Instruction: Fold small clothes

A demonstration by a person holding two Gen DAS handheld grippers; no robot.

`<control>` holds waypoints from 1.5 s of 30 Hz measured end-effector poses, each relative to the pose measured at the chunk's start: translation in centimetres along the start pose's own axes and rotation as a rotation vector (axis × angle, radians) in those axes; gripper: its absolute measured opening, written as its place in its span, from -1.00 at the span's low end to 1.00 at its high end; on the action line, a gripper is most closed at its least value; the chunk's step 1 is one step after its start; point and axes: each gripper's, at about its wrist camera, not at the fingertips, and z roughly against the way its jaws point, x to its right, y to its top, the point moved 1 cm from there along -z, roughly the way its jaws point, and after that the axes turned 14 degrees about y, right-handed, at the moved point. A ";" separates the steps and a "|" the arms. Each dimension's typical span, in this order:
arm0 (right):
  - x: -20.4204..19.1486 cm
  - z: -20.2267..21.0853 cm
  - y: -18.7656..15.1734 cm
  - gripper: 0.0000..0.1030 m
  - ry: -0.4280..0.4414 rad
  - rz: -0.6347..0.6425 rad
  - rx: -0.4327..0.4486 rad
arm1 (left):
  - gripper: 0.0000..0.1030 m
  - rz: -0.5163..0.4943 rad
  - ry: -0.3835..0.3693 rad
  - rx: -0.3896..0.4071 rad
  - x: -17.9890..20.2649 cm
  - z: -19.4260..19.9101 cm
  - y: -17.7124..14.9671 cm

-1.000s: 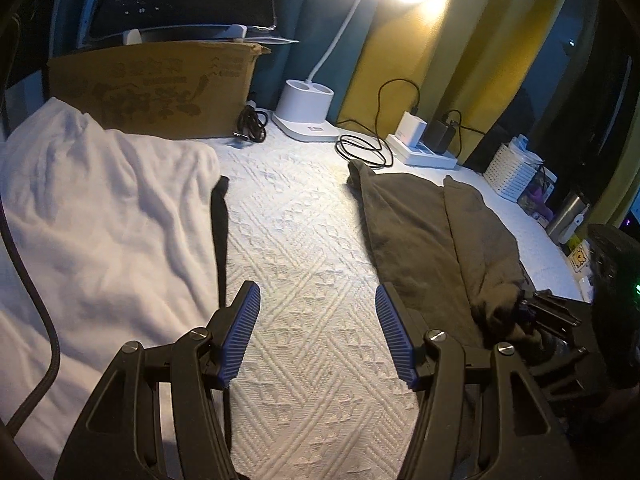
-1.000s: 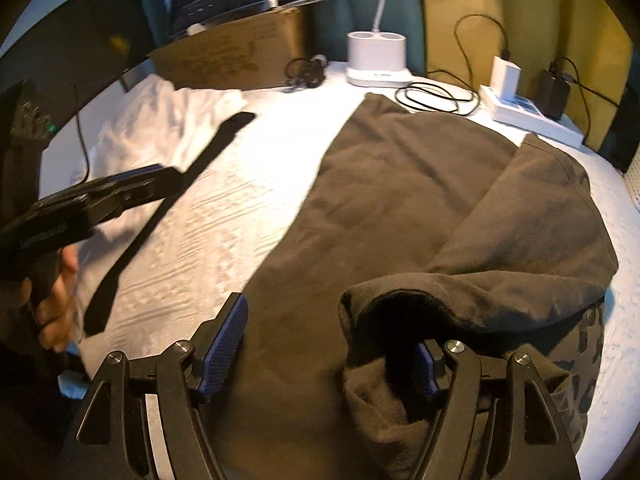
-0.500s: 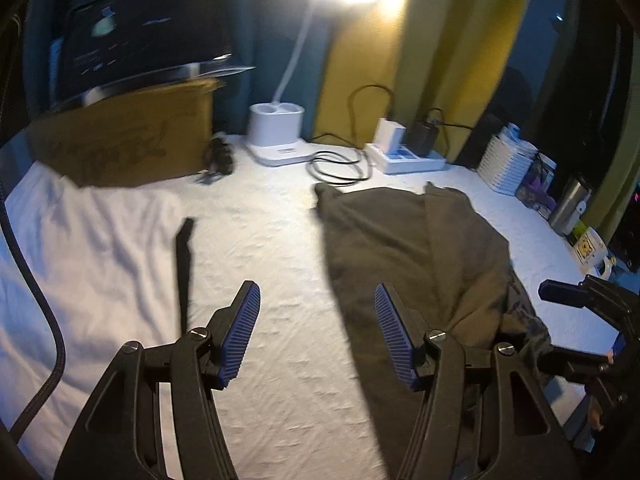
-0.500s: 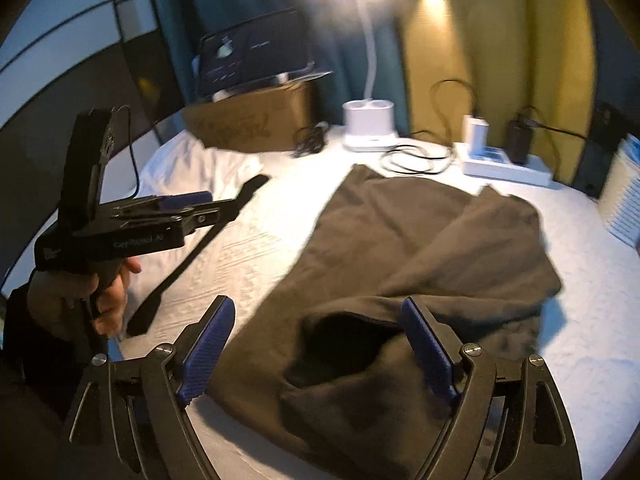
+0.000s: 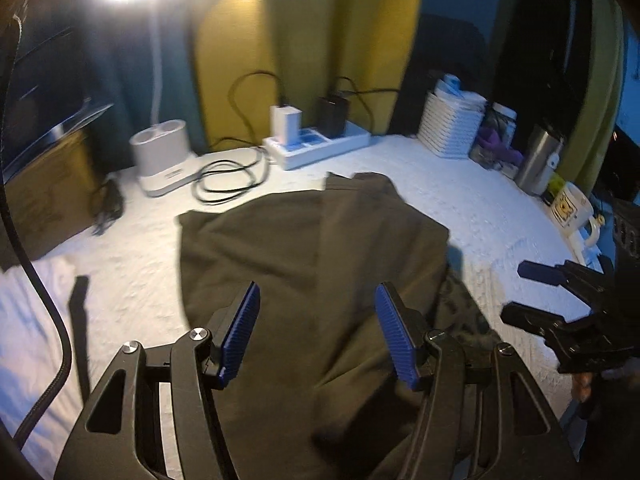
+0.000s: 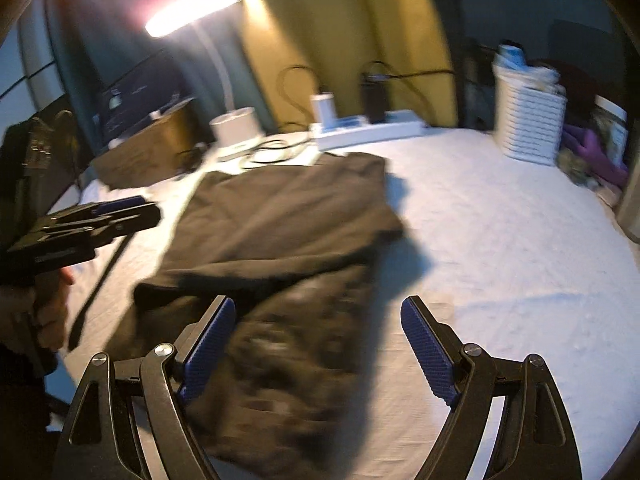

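Observation:
A dark brown garment (image 5: 312, 240) lies partly folded on the white textured cover (image 5: 480, 220). A patterned layer (image 6: 300, 340) shows under its near edge. My left gripper (image 5: 318, 292) hovers open over the garment's near half, with nothing between its blue pads. My right gripper (image 6: 318, 304) stands wide open over the garment's near right corner and the bare cover, and holds nothing. In the left wrist view the right gripper (image 5: 516, 292) sits at the right edge, beside the garment. In the right wrist view the left gripper (image 6: 150, 210) is at the left, held by a hand.
Along the back stand a white lamp base (image 5: 162, 156), a coiled cable (image 5: 228, 180), a power strip (image 5: 316, 144) and a white basket (image 5: 452, 120). A metal cup (image 5: 538, 164) and mug (image 5: 572, 210) are far right. A cardboard box (image 5: 40, 192), white cloth (image 5: 24, 320) and black strap (image 5: 80, 320) lie left.
The right gripper's jaws widened and came off the garment's fold, then drew back to the right. The left gripper swung right, from the bare cover to above the garment.

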 end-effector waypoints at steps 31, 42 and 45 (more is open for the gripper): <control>13.7 0.3 -0.6 0.68 -0.032 -0.174 0.041 | 0.16 -0.413 0.006 -0.182 16.7 -10.2 2.8; 12.9 -0.7 -0.2 0.68 -0.006 -0.141 0.015 | -0.88 -0.264 0.006 -0.046 11.2 -7.4 4.7; 12.3 -1.3 0.3 0.68 -0.003 -0.132 -0.004 | -0.90 -0.193 0.036 -0.007 8.0 -6.7 5.5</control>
